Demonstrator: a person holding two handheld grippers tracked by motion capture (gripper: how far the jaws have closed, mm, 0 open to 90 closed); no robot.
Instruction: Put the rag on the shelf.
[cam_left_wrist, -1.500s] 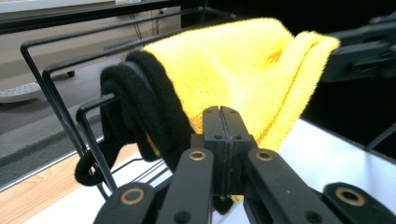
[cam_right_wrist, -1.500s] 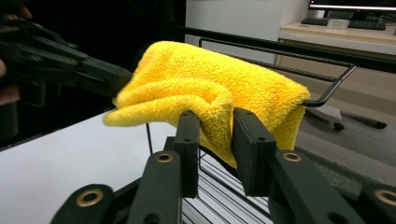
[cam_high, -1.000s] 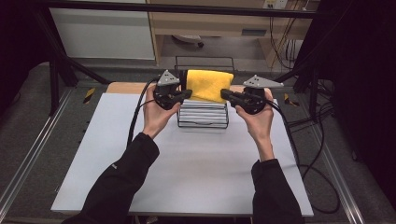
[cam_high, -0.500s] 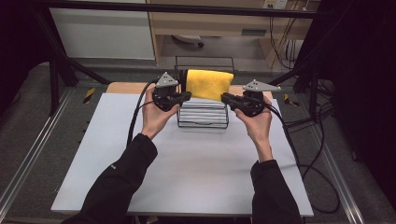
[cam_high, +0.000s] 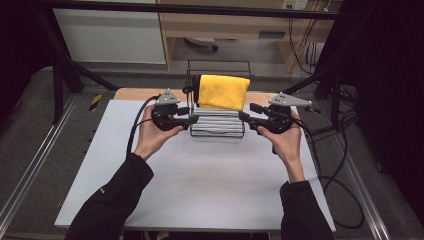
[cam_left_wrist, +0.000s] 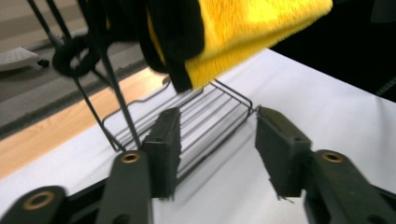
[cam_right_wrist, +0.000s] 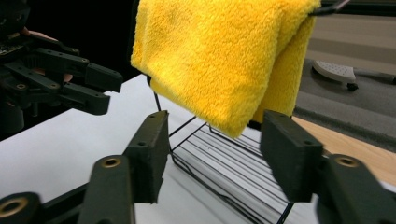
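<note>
Since the earlier frames both hands have drifted slightly apart and nearer the person. The left gripper (cam_high: 191, 119) and right gripper (cam_high: 246, 117) flank the wire rack (cam_high: 218, 126) near the table's (cam_high: 200, 180) far edge, level with its base. Both have jaws wide apart and hold nothing. The yellow towel (cam_high: 223, 92) hangs folded over the rack's top bar. The step looks like an approach; next, 1 gripper must rise to pinch the towel's lower edge.

Open right tongs (cam_right_wrist: 212, 154) face yellow towel (cam_right_wrist: 219, 60) draped over wire rack (cam_right_wrist: 224, 175).
</note>
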